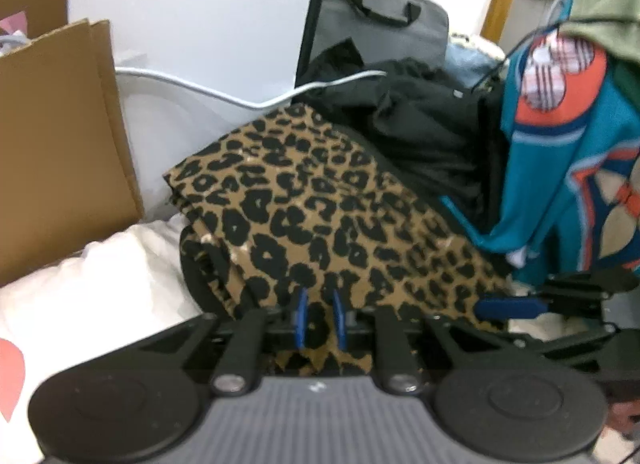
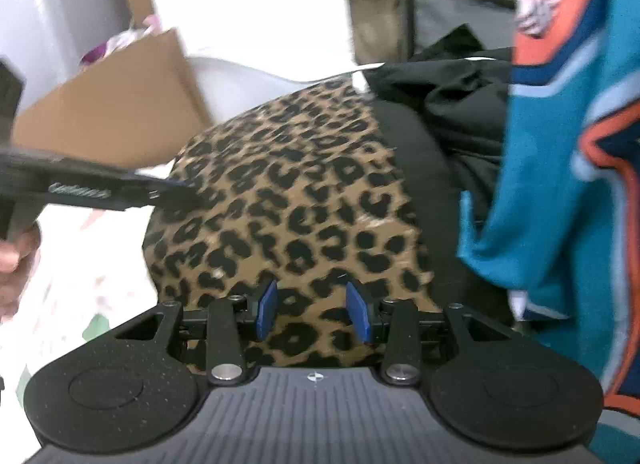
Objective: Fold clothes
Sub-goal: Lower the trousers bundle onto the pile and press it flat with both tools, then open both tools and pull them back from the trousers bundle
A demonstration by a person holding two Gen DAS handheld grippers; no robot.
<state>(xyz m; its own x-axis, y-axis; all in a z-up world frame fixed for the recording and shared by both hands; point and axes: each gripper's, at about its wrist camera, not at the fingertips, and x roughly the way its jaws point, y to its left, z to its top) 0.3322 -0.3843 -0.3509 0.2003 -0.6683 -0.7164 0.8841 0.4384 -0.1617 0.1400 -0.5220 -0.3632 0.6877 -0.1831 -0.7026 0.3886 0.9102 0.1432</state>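
Left gripper (image 1: 320, 320): your fingers stand slightly apart, leopard-print garment (image 1: 320, 199) fold between them.
Right gripper (image 2: 314, 314): your fingers apart over that garment.

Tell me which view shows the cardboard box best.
The left wrist view: the cardboard box stands sharp at the left, its front and a side flap in view. The right wrist view shows only a blurred part of it.

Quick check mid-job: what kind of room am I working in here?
Probably a bedroom or a cluttered home storage corner: the leopard-print garment lies on white bedding, with a heap of black clothes, a brown cardboard box and a grey fabric storage bag behind.
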